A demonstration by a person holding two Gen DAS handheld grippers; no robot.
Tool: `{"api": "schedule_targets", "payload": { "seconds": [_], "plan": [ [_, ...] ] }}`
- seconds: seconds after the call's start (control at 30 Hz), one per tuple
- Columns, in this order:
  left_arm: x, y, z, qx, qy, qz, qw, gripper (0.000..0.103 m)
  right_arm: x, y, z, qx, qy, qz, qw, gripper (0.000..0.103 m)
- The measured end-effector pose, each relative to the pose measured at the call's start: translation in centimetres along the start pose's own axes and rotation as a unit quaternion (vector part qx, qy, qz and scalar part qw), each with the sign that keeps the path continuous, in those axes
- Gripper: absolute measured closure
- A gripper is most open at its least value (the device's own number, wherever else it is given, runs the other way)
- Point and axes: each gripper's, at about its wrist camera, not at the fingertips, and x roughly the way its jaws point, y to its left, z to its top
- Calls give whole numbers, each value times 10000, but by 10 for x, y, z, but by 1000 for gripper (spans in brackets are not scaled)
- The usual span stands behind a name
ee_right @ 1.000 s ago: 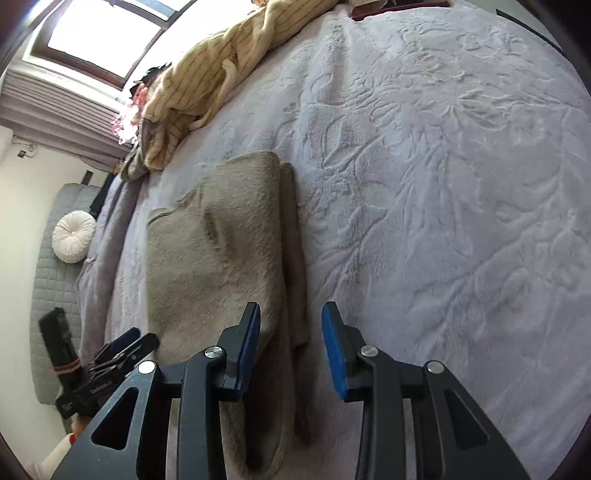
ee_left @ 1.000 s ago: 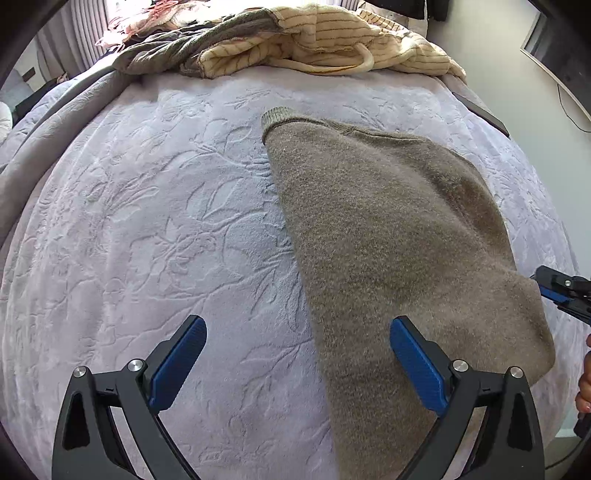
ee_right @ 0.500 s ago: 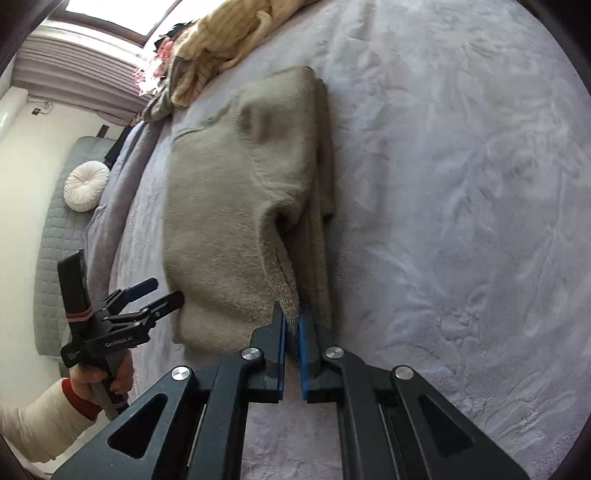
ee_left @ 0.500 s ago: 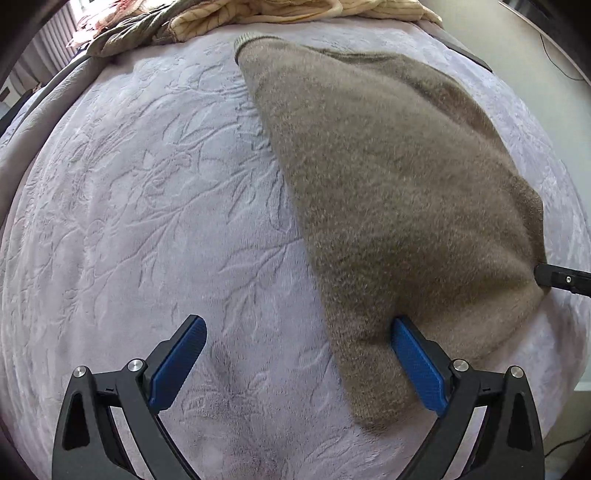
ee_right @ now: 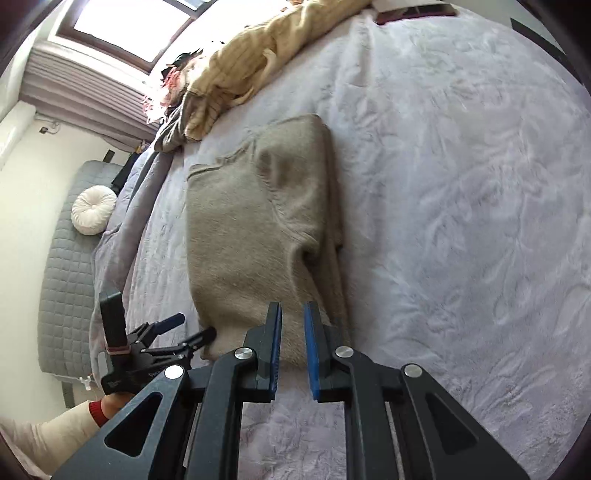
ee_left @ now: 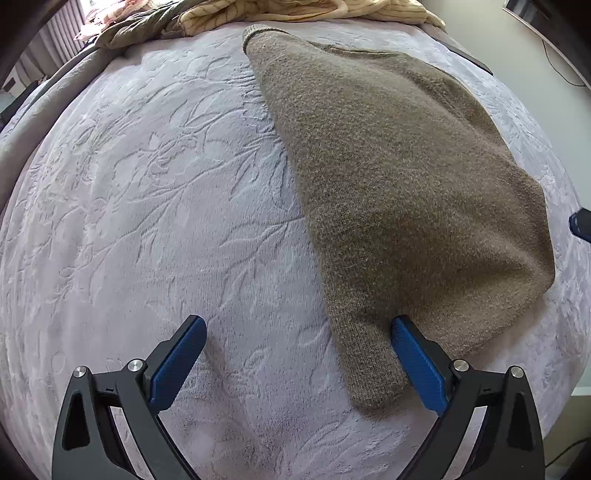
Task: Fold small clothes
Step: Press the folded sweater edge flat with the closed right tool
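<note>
one brown knitted sweater (ee_left: 399, 177) lies on one pale embossed bedspread (ee_left: 155, 206), and two grippers are in view, the left gripper (ee_left: 295, 365) and the right gripper (ee_right: 291, 350), each with two blue pads. at the far edge sits one heap of clothes (ee_right: 236, 74), where the number of pieces cannot be told. beside the bed are one round white cushion (ee_right: 94, 215) and one sleeve (ee_right: 55, 430).

Bright daylight pours from the window (ee_right: 122, 33), blown out to white glare. Both views are sharp, bulged by fisheye, with dark corners; shadows stay soft.
</note>
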Motion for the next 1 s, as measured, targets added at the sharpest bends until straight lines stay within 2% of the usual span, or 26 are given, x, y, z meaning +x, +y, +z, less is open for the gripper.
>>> {"api": "schedule_targets", "payload": {
  "seconds": [0.07, 0.17, 0.2, 0.27, 0.37, 0.6, 0.67, 1.0],
  "plan": [
    [-1, 1, -3, -79, 11, -18, 10000, 3, 15, 9, 11, -173, 13, -29, 9998, 88],
    [-1, 5, -9, -170, 25, -73, 9998, 3, 46, 5, 18, -209, 172, -295, 9992, 88],
    [0, 7, -9, -194, 39, -89, 9998, 3, 59, -1, 17, -184, 284, -457, 9984, 96],
    [2, 10, -10, -289, 96, -109, 9995, 3, 73, -16, 13, -63, 390, -533, 9978, 102],
    [0, 11, -12, -331, 96, -67, 9994, 3, 68, -23, 8, 149, 308, -469, 9983, 103],
    [-6, 13, -12, -479, 263, -22, 9985, 3, 53, -16, 5, 137, 551, -623, 9964, 103],
    [-8, 10, -11, -470, 306, 24, 9984, 3, 48, -17, 3, 235, 575, -590, 9963, 100],
    [-23, 6, -10, -454, 435, 140, 9979, 3, 26, -17, -11, 378, 693, -737, 9941, 99]
  ]
}}
